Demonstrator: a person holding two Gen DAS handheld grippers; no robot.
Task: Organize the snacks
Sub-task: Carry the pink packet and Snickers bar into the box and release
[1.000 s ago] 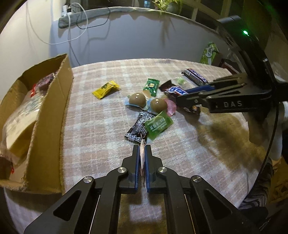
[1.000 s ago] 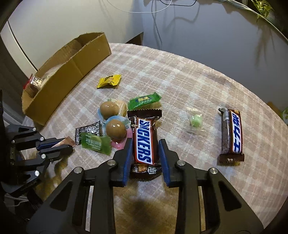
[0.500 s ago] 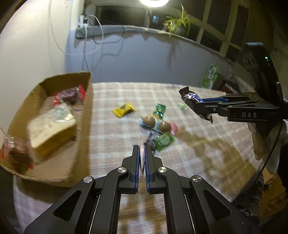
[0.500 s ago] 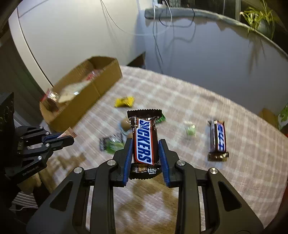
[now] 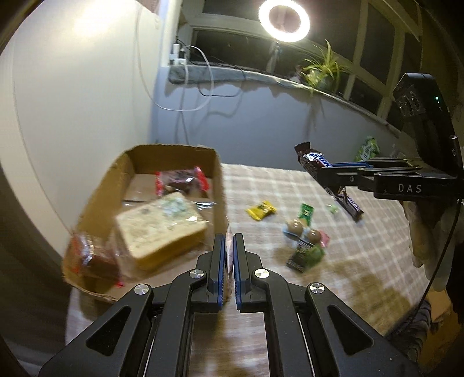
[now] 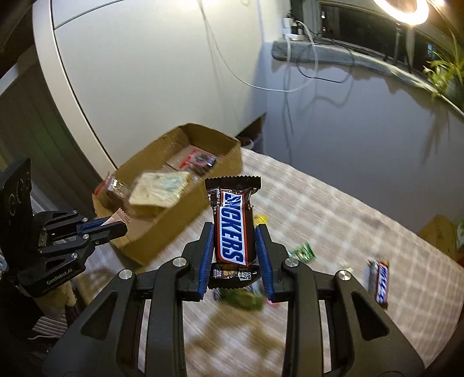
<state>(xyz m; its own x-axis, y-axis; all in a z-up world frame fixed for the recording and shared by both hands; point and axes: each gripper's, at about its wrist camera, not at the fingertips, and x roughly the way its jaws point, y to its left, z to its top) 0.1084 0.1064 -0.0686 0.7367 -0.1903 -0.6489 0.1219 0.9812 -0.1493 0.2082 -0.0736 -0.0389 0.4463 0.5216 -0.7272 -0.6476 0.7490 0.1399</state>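
I see a round table [image 5: 290, 185] under a pale checked cloth, in a dim room lit by a ring lamp [image 5: 284, 21] near a window. At the table's left edge sits an open cardboard box [image 5: 216, 162], already holding a wrapped sandwich [image 5: 159, 229] and two red-edged packets. Loose snacks lie well apart from the box on the cloth: a yellow sweet [image 5: 260, 210], a green sachet [image 5: 306, 211], two round chocolates [image 5: 303, 229] and a second long bar [image 6: 381, 282]. My right gripper [image 6: 235, 246] is pinching a Snickers bar [image 6: 232, 229] across its width, low on the wrapper, with the upper half sticking out beyond the pads; it hangs in the air above the cloth, near the box. My left gripper [image 5: 229, 255] is pressed nearly together on a thin pinkish packet [image 6: 119, 217] with a crimped edge, held edge-on just beside the box's near wall. I judge the bar light and fairly stiff, though its glossy film looks slippery, so a grip across the middle of its body should be steadier than one on a crimped end. The packet seems almost weightless and floppy; a pinch on its flat seam suits it, and it may flutter when let go. Both look bound for the box.
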